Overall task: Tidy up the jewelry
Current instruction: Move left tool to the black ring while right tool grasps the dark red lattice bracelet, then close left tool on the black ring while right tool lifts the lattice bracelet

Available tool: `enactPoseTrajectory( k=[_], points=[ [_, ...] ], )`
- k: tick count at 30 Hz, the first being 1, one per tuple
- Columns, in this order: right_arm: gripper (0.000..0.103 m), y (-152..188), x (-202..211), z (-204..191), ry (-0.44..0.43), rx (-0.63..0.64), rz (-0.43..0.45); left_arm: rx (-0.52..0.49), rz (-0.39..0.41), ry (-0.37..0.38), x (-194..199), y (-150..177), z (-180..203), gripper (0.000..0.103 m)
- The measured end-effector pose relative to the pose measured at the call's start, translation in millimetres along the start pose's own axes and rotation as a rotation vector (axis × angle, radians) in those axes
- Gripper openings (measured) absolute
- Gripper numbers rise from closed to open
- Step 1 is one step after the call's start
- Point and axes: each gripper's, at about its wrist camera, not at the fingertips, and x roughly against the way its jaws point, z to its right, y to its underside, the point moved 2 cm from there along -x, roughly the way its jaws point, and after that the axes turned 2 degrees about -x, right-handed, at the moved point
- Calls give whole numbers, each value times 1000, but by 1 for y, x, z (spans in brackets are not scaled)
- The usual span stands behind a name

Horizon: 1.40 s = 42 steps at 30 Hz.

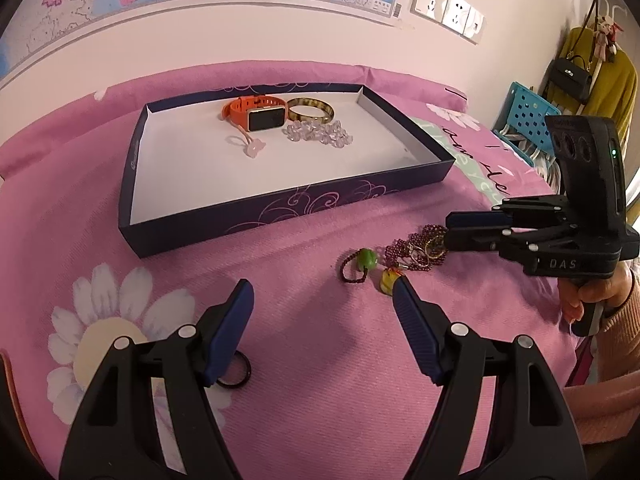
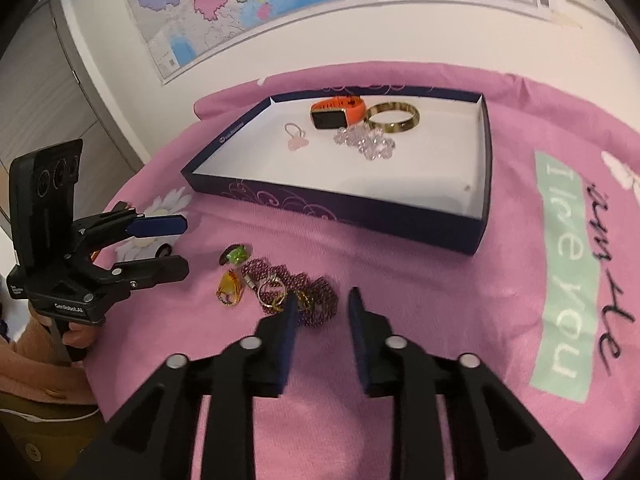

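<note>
A dark blue tray [image 1: 256, 216] [image 2: 360, 208] holds an orange watch [image 1: 256, 114] [image 2: 338, 114], a gold bangle [image 1: 311, 109] [image 2: 393, 118], a clear bead bracelet [image 1: 318, 134] [image 2: 366, 142] and a pink charm [image 1: 250, 146] [image 2: 296, 138]. On the pink cloth lie a purple bead chain with rings [image 1: 416, 250] [image 2: 300, 292], a green bead ring [image 1: 362, 262] [image 2: 236, 255] and a yellow charm [image 1: 389, 280] [image 2: 229, 289]. My left gripper [image 1: 322, 292] [image 2: 182, 244] is open, empty, just left of them. My right gripper [image 2: 322, 302] [image 1: 448, 232] is open over the chain's near end.
A black ring [image 1: 236, 372] lies on the cloth by my left finger. A wall with maps and sockets [image 1: 448, 10] stands behind the tray. A blue crate [image 1: 524, 114] and hanging bags stand at the right edge.
</note>
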Motion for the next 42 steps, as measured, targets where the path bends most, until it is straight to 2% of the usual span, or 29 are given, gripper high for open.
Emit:
enactPoseTrajectory(
  k=[2,3,4,9,16,19,22,26,31,42],
  points=[
    [23,2,-2,-2,-3,6,-2,4,-3,2,-1,0,-1,71],
    [13,2,-3,-3,-9,8,-4,7,-5,5,-2,0,-1,71],
    [10,2,-3,-3,-16,9,-8,10,-7,8,-3,0,-1,71],
    [7,-1,8,-5,-18,7,32,14,-14,6,-3,1,-2,71],
    [7,-15,34,-15,-55,20,112,21,-14,13,-4,1,-2,71],
    [6,-20,44,-22,-120,18,153,22,-14,13,-4,2,-2,71],
    [6,-23,46,-27,-106,39,160,27,-17,13,-5,3,-2,71],
    [6,-23,50,-30,-155,34,176,34,-16,12,-4,4,-4,71],
    [6,-24,49,-32,-124,44,175,32,-12,13,-4,5,-4,71],
    [6,-25,37,-13,-92,-23,171,13,8,-5,11,11,-7,71]
  ],
)
